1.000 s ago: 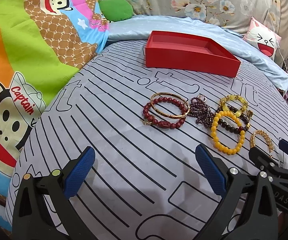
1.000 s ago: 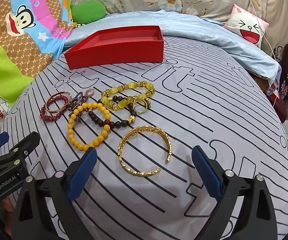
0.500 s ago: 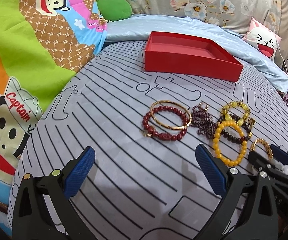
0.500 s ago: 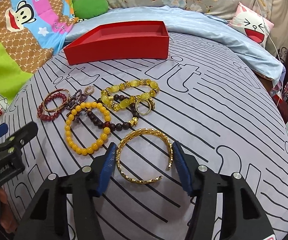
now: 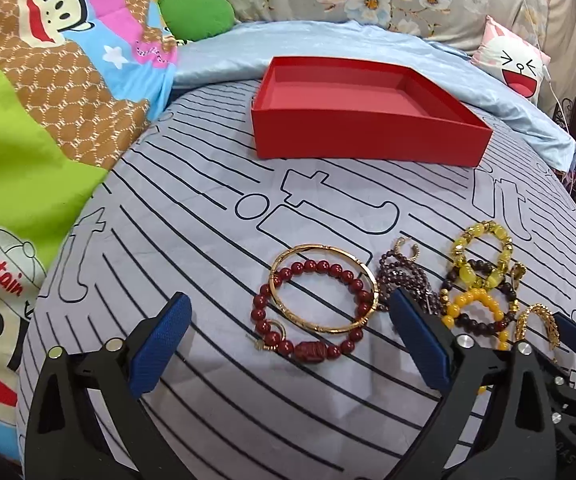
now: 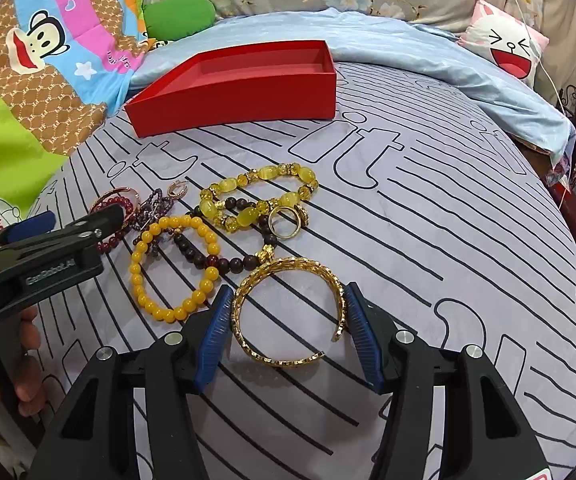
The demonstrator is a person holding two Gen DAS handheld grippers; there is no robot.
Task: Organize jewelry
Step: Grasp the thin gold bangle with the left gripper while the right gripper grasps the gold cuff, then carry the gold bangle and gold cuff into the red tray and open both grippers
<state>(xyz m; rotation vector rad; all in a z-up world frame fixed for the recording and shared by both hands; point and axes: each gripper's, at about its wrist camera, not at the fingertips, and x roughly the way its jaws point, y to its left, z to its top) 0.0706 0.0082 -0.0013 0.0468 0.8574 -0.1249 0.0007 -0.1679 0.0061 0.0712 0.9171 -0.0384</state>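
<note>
My right gripper (image 6: 288, 332) has closed around a gold open cuff bangle (image 6: 288, 312) on the bed, a pad against each side. My left gripper (image 5: 288, 344) is open, hovering over a dark red bead bracelet (image 5: 307, 312) crossed by a thin gold bangle (image 5: 323, 288). To the right lie a purple bead strand (image 5: 403, 276), a yellow bead bracelet (image 6: 176, 268), a pale yellow stone bracelet (image 6: 256, 196), a dark bead bracelet (image 6: 224, 258) and a gold ring (image 6: 284, 222). An empty red box (image 5: 363, 120) sits farther back.
The jewelry lies on a grey striped bedsheet (image 6: 427, 220). A light blue blanket (image 6: 387, 48), a cartoon quilt (image 5: 48, 100), a green cushion (image 5: 196, 16) and a white face pillow (image 5: 515, 64) lie behind and to the sides. The bed's edge drops off at the right.
My right gripper has moved forward and narrowed around the gold cuff bangle. My left gripper has moved forward toward the red bracelet and stays open.
</note>
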